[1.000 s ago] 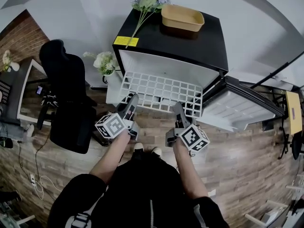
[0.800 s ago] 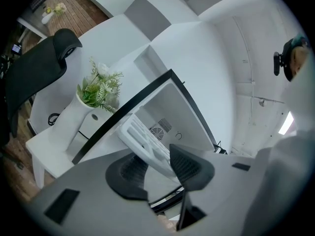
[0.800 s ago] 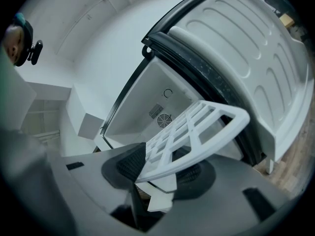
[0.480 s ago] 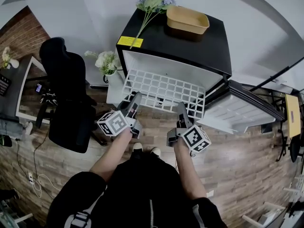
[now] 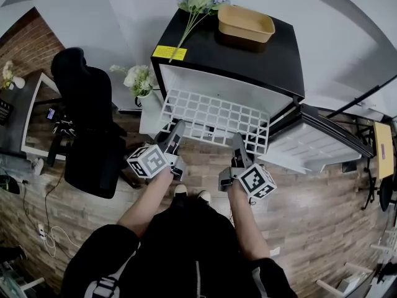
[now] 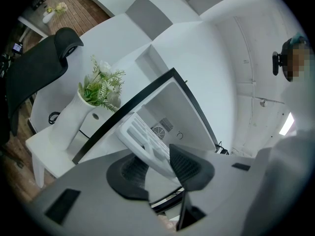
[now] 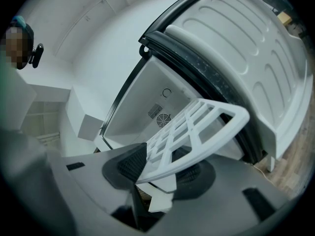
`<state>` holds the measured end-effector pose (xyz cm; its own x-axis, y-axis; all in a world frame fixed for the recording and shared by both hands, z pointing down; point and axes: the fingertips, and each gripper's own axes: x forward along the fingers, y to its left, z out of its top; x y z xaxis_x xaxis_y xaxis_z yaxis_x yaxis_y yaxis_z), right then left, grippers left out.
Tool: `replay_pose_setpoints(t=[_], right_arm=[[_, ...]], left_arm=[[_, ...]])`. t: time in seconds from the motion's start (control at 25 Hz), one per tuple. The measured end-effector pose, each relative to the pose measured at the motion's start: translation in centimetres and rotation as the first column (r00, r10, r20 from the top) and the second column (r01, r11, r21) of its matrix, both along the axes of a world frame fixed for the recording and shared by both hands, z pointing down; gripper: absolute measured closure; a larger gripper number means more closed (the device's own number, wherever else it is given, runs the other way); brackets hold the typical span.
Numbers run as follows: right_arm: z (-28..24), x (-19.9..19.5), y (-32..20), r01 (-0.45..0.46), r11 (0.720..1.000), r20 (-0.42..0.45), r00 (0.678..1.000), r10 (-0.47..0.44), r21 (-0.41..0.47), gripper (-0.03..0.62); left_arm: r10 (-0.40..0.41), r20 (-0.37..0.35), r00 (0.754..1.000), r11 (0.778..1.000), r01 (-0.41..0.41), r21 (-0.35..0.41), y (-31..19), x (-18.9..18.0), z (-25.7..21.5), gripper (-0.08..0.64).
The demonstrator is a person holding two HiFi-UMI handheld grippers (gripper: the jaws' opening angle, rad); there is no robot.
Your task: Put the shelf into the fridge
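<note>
With the shelf (image 5: pixel 214 118) half out of the fridge's (image 5: pixel 211 54) mouth, its front edge pinched in the wide-set left tongs (image 5: pixel 177 132) while the right tongs (image 5: pixel 237 144) are closing on it, an uneven push could jam it crooked or let it slip.

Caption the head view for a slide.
Left claw and closing right claw hold the shelf by its near edge at the open fridge.
</note>
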<state>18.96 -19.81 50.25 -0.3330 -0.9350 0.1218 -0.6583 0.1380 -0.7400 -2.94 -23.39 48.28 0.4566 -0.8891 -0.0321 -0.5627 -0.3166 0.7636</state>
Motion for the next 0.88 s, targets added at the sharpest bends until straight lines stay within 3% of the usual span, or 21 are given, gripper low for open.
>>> replay_pose_setpoints(t=[0.88], right_arm=[[-0.1,0.6,-2.6,0.003,1.000,-0.010,1.000,-0.003,-0.011,0.430]], left_arm=[[-0.013,-0.024,1.000,1.000,0.012,-0.029,-2.2,0.4,0.4,0.411]])
